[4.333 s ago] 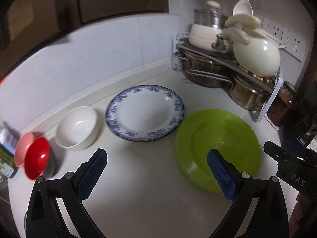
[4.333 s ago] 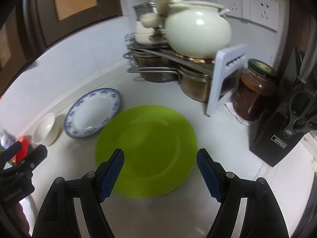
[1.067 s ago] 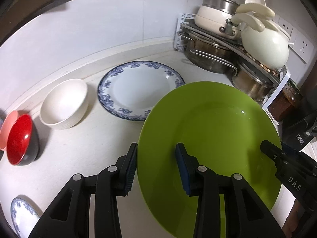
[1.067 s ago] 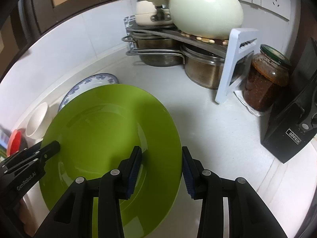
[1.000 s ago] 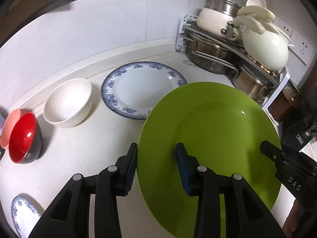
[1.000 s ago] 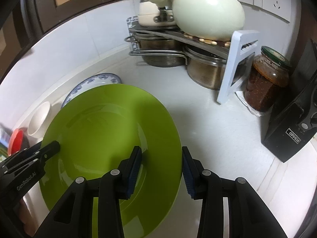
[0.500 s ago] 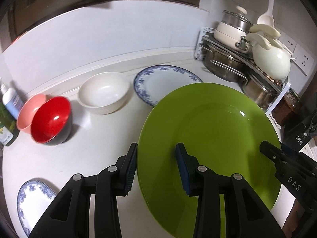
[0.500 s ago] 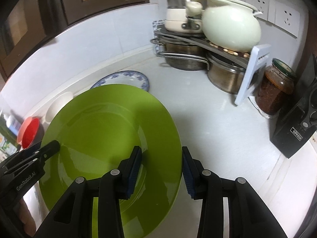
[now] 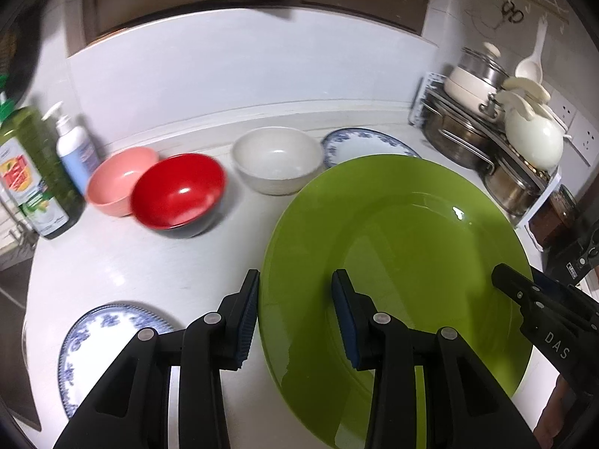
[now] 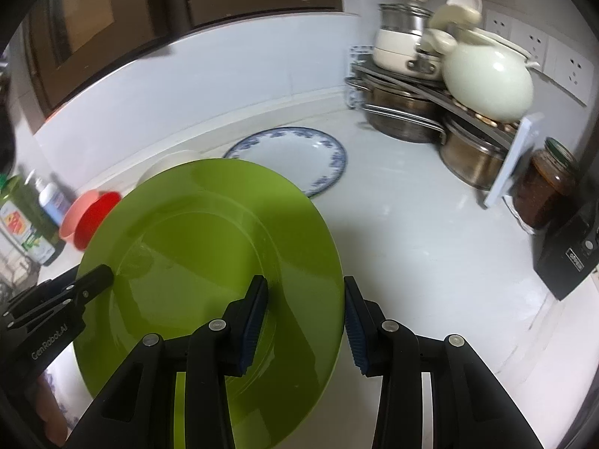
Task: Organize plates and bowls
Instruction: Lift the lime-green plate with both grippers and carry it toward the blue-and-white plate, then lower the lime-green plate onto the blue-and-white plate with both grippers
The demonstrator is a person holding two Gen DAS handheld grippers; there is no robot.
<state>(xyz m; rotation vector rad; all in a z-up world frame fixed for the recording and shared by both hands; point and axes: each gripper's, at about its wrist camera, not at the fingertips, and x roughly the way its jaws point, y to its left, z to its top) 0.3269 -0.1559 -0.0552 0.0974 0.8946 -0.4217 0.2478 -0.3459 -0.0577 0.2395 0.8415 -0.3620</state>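
Left gripper [image 9: 295,314]: jaws clamped across the left rim of the green plate [image 9: 404,262], one pad under the outer edge, one on the inner face. Right gripper [image 10: 305,318]: same grip on the opposite rim, one pad on the inner face, one on the outer edge. Both sets of fingers part-closed on the rim, not fully together.

Green plate is off the counter [image 9: 123,262], carried between the two grippers, concave face up toward the cameras. It's round, so no long axis; it sits tilted, far edge higher in the frame than the near edge. Its far edge overlaps the view of the white bowl [image 9: 277,164] and the large blue-rimmed plate [image 10: 295,157].

Count on the counter:
- Plates: 3 total. 1 green (held), 1 large blue-rimmed at the back, 1 small blue-rimmed plate [image 9: 108,348] near the front-left edge.
- Bowls: 3. Pink bowl [image 9: 119,179], red bowl [image 9: 179,194], white bowl, in a row along the back. Pink and red touch or overlap; can't tell which. White stands just beside the large blue-rimmed plate.
- Bottles: 2 at far left, green bottle [image 9: 33,172] and pump bottle [image 9: 75,146].

Far right corner: pot rack [image 10: 430,104] with steel pots and a cream pot, jar [image 10: 546,183] beside it.
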